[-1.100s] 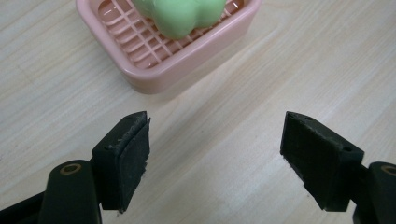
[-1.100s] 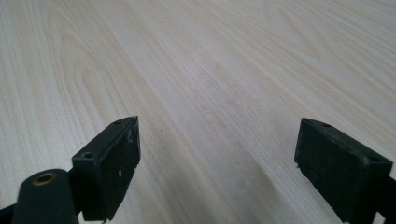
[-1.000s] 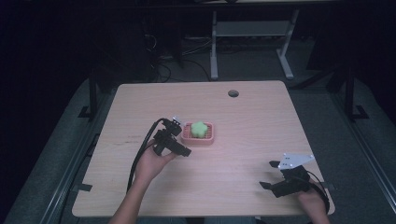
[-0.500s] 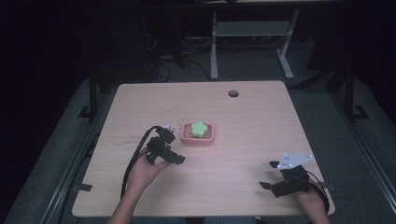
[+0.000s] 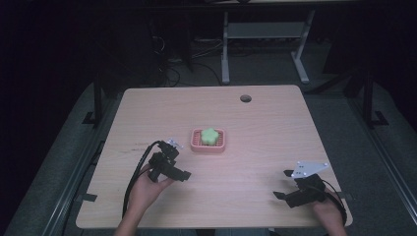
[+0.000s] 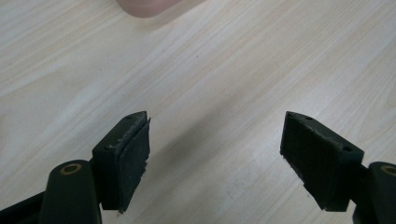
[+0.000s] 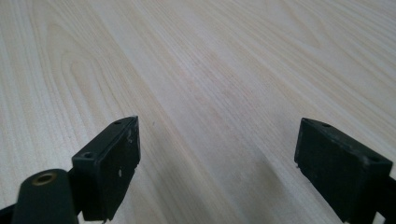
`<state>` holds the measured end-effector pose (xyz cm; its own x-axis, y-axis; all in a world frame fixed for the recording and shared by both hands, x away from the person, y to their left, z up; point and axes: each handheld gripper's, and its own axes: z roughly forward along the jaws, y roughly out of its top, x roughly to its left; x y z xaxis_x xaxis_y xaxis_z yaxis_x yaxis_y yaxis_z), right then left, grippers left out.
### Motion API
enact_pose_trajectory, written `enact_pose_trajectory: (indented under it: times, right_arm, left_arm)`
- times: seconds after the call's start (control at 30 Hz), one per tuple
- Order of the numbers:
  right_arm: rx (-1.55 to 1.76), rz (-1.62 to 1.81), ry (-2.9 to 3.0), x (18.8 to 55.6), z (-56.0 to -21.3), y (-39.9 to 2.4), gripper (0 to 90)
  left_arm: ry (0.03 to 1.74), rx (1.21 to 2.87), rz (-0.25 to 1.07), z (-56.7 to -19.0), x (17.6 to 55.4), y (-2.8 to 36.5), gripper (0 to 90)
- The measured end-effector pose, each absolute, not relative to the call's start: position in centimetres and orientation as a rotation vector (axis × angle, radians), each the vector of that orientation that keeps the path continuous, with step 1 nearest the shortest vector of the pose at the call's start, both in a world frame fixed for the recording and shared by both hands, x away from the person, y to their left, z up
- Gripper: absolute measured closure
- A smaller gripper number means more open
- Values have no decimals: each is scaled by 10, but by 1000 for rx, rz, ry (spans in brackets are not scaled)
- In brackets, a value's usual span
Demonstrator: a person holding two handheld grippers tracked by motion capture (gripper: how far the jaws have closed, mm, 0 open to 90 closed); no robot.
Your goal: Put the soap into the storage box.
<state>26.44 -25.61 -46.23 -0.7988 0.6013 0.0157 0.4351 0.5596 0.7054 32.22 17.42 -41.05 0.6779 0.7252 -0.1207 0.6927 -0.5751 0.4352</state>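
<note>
A small pink basket (image 5: pixel 196 145) sits near the middle of the wooden table (image 5: pixel 265 142), and a green star-shaped piece (image 5: pixel 210 135) lies in it. My left gripper (image 5: pixel 176 164) is held low, in front and to the left of the basket, open with nothing in it. In the left gripper view its jaws (image 6: pixel 215 126) stand wide apart over bare wood, with the basket's edge (image 6: pixel 144 5) at the top. My right gripper (image 5: pixel 281 184) rests at the near right of the table, also open. In the right gripper view the gripper (image 7: pixel 217 128) is spread over bare wood.
A round cable hole (image 5: pixel 245 98) is near the table's far edge. Behind the table, on the dark floor, stand a white desk frame (image 5: pixel 225 49) and loose cables. A black cable (image 5: pixel 140 164) trails from the left gripper toward the near edge.
My left gripper has drawn back from the basket toward the near left, leaving the green piece in the basket. The right gripper has stayed put.
</note>
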Motion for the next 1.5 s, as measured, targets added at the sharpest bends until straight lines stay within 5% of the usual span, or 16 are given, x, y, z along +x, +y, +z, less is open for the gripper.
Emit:
enact_pose_trajectory:
  times: [1.5]
  right_arm:
    - [881,1044,2581,265,-467,-254,138]
  left_arm:
    - [1110,2378,120,-429,267,216,242]
